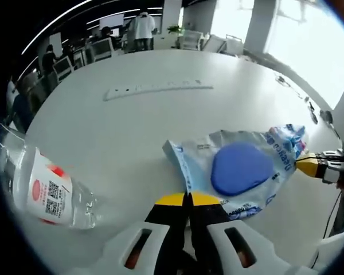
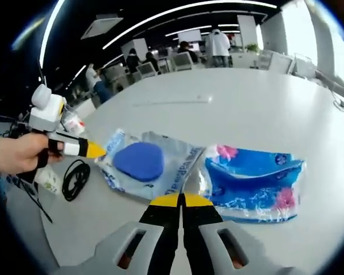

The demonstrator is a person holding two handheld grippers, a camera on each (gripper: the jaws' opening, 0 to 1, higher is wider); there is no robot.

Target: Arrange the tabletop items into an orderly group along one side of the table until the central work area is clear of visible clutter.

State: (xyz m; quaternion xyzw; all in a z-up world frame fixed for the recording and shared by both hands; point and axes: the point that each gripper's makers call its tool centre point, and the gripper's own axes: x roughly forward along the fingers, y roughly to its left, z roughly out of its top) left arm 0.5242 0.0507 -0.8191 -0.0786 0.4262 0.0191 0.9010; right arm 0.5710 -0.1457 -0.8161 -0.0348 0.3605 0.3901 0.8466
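Observation:
A clear plastic bag [image 1: 241, 172] with a blue pad inside lies on the white table [image 1: 160, 132]. My left gripper [image 1: 188, 198] is shut, its yellow tips pinching the bag's near edge. My right gripper [image 1: 307, 163] comes in from the right at the bag's far corner. In the right gripper view, the right gripper [image 2: 180, 199] is shut on the bag [image 2: 143, 163] at its near corner. The left gripper [image 2: 90, 150], held by a hand [image 2: 17, 152], meets the bag's left corner. A blue and pink wrapped pack [image 2: 252, 180] lies just right of the bag.
A clear water bottle [image 1: 49, 192] with a red and white label lies on its side at the left. A long white power strip [image 1: 155, 90] sits farther back. A black cable [image 2: 74, 177] is coiled near the table's edge. People and chairs stand beyond the table.

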